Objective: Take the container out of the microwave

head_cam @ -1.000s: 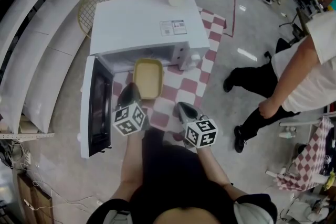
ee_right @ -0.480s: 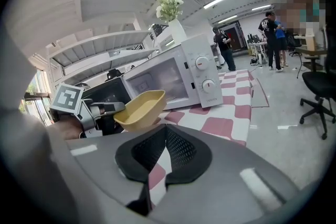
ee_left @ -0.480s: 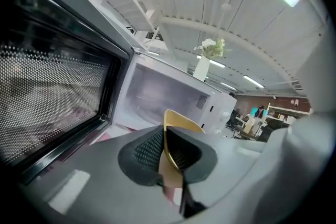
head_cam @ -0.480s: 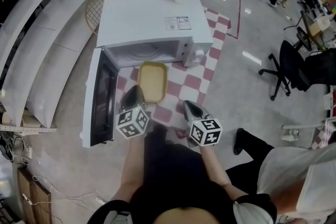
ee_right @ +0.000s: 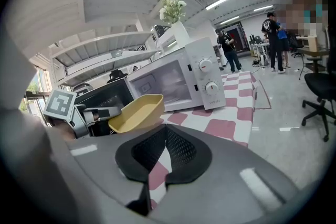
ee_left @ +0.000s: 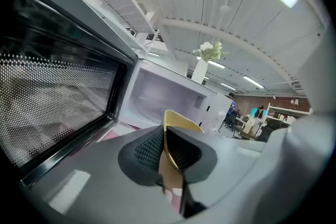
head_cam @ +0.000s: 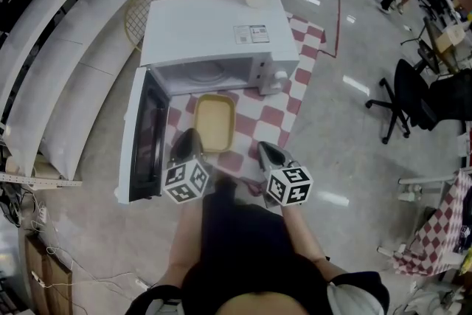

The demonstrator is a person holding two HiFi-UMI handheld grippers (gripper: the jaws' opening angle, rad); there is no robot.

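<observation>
The container (head_cam: 214, 122), shallow & yellow, is already outside the microwave (head_cam: 214, 26): in front of the open cavity, over the checked cloth (head_cam: 276, 118), w/ the door (head_cam: 144, 133) swung wide on your left. Your L gripper (head_cam: 188, 142) has it by the near rim, jaws almost together & pads pinching the thin wall. The rest of it sticks out ahead. From the R gripper view it looks lifted off the cloth, far end tipped up. Your R gripper (head_cam: 267, 155) sits just right of it, not touching, jaws closed on nothing. The step in hand looks like the carry-out & set-down, so the task is probably nearly done. A one-edge pinch on a thin rim can likely twist, so keep the grip firm and the wrist steady. Stay clear of the door edge, lower it flat onto bare cloth, and open the jaws only once the base rests. If it sags, the R gripper could steady the far rim.
</observation>
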